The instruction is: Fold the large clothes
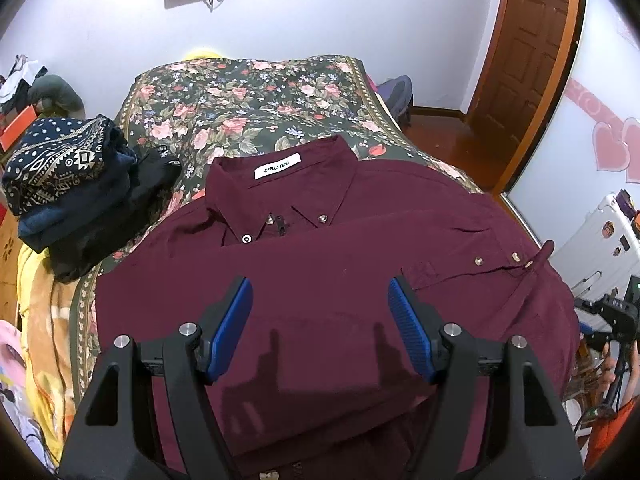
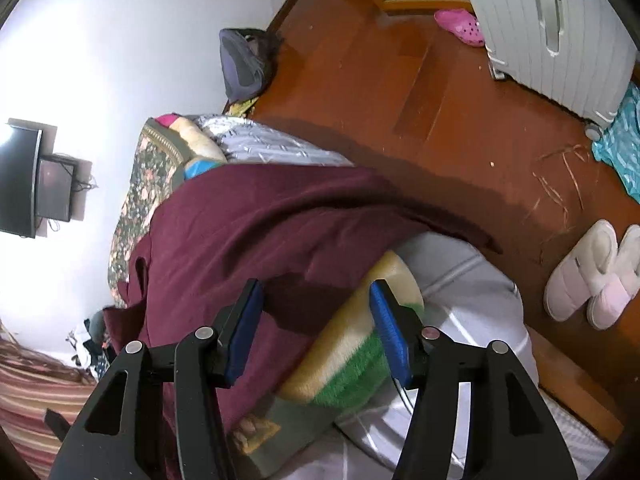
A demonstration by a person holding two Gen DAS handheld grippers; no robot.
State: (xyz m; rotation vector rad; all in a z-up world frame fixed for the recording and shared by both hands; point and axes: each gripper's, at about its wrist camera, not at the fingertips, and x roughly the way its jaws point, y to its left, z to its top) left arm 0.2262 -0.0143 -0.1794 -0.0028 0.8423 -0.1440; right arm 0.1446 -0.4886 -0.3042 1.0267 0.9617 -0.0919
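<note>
A maroon button-down shirt (image 1: pixel 320 264) with a white collar label lies front up on the floral bedspread (image 1: pixel 248 96), a sleeve folded across its chest. My left gripper (image 1: pixel 320 292) is open and empty, hovering just above the shirt's lower chest. In the right wrist view the same shirt (image 2: pixel 256 232) drapes over the bed's right edge. My right gripper (image 2: pixel 316 292) is open and empty at that edge, its jaws on either side of the shirt's side hem above a yellow-green blanket (image 2: pixel 360 340).
A stack of folded dark clothes (image 1: pixel 68 176) sits on the bed's left side. A wooden door (image 1: pixel 524 48) and a white suitcase (image 2: pixel 552 32) stand to the right. Slippers (image 2: pixel 592 276) lie on the red floor. A backpack (image 2: pixel 244 64) leans on the wall.
</note>
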